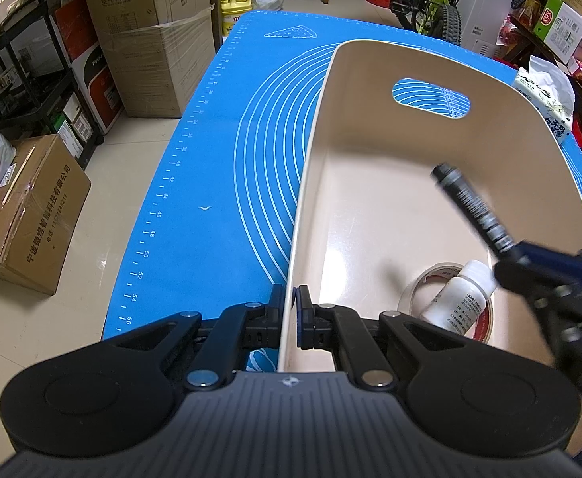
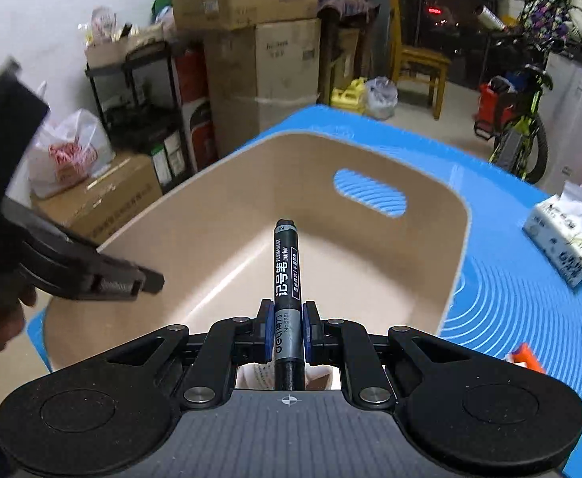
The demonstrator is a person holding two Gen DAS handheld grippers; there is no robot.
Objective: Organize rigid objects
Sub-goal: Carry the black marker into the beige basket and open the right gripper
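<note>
Marker [image 2: 287, 279] reading "deli PERMANENT marker" sits clamped in right hand-held gripper [image 2: 287, 328].

Table covered by blue silicone baking mat [image 1: 211, 183] with white ruler marks, concentric arcs and a pizza-slice drawing. Beige plastic bin [image 1: 370, 207] with a handle cutout sits directly on the mat. Tissue pack [image 2: 569, 239] lies on the mat beyond the bin's right side, apart from it. Small orange-white item [image 2: 524, 354] at the right, partly hidden.

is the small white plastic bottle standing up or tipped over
Tipped over: the small white plastic bottle lies on its side across the tape roll inside the beige bin.
</note>
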